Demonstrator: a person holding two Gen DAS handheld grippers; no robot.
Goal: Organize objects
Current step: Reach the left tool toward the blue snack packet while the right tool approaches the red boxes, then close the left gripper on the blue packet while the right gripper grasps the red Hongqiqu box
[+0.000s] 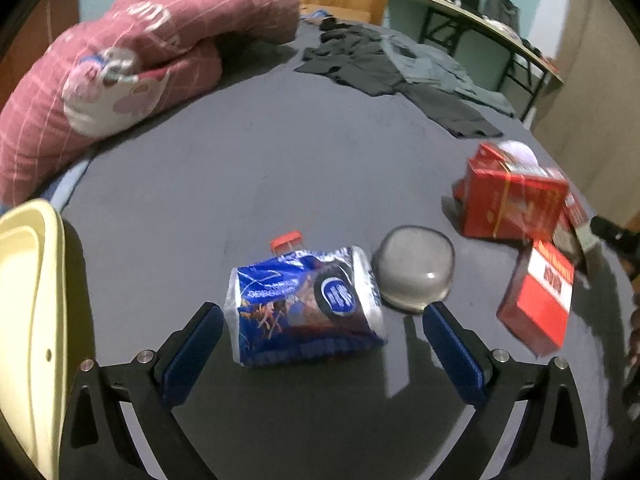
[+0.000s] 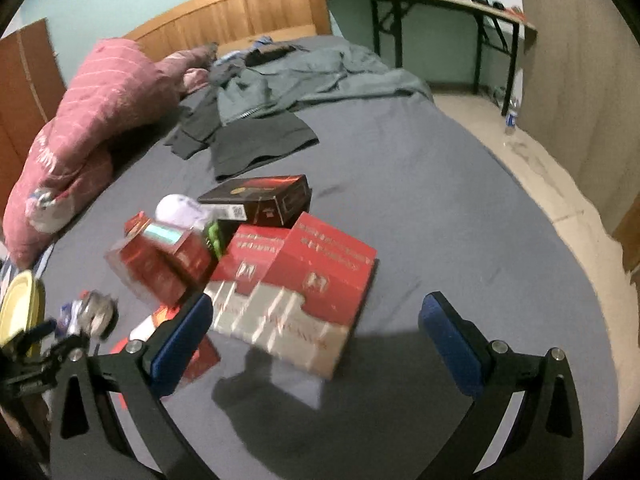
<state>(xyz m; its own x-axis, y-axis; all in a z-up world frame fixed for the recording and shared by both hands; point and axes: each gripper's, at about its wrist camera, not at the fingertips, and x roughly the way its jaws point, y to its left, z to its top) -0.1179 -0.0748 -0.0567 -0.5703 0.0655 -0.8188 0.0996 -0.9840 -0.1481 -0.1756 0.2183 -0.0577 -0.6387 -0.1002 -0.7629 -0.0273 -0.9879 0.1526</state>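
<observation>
both tongs spread wide over a grey-sheeted bed (image 1: 280, 168) strewn with packets and boxes.

left wrist view: the left gripper (image 1: 322, 330) is wide open and grips nothing; a crinkled blue foil snack packet (image 1: 304, 304) lies on the sheet between its blue pads (image 1: 192, 356), a clear domed plastic lid (image 1: 414, 268) just beside it, red cardboard boxes (image 1: 512, 204) further right, a cream plastic tray (image 1: 28, 320) at left. right wrist view: the right gripper (image 2: 316, 326) is likewise wide open and empty, above two flat red-and-silver boxes (image 2: 304, 292); a black box (image 2: 260, 200) lies behind them.
</observation>
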